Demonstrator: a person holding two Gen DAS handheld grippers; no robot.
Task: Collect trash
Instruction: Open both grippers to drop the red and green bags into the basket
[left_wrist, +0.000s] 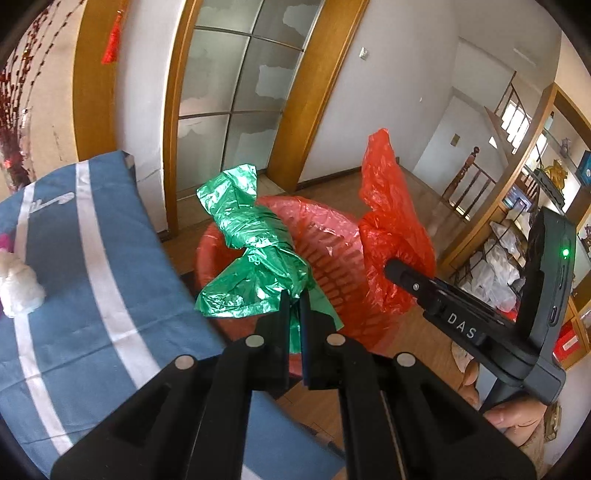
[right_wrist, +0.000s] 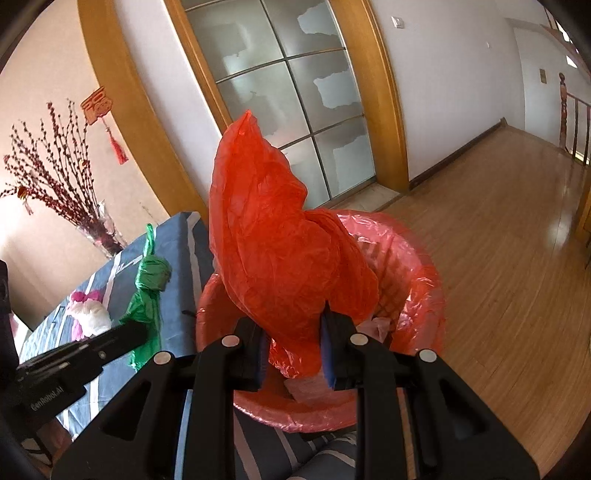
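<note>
My left gripper (left_wrist: 294, 299) is shut on a crumpled green plastic bag (left_wrist: 251, 254) and holds it above the near rim of a red waste basket (left_wrist: 332, 254) lined with pink plastic. My right gripper (right_wrist: 293, 325) is shut on a crumpled red plastic bag (right_wrist: 280, 243) and holds it over the basket's opening (right_wrist: 417, 280). The right gripper with the red bag (left_wrist: 391, 229) also shows in the left wrist view, and the left gripper's finger (right_wrist: 122, 334) with the green bag (right_wrist: 147, 284) in the right wrist view.
A table with a blue, white-striped cloth (left_wrist: 88, 266) stands left of the basket, with white and pink wads (right_wrist: 88, 314) on it. A vase of red branches (right_wrist: 55, 184) stands behind. A glass sliding door (right_wrist: 288, 103), a wood floor (right_wrist: 498, 240) and shelves (left_wrist: 517, 236) surround.
</note>
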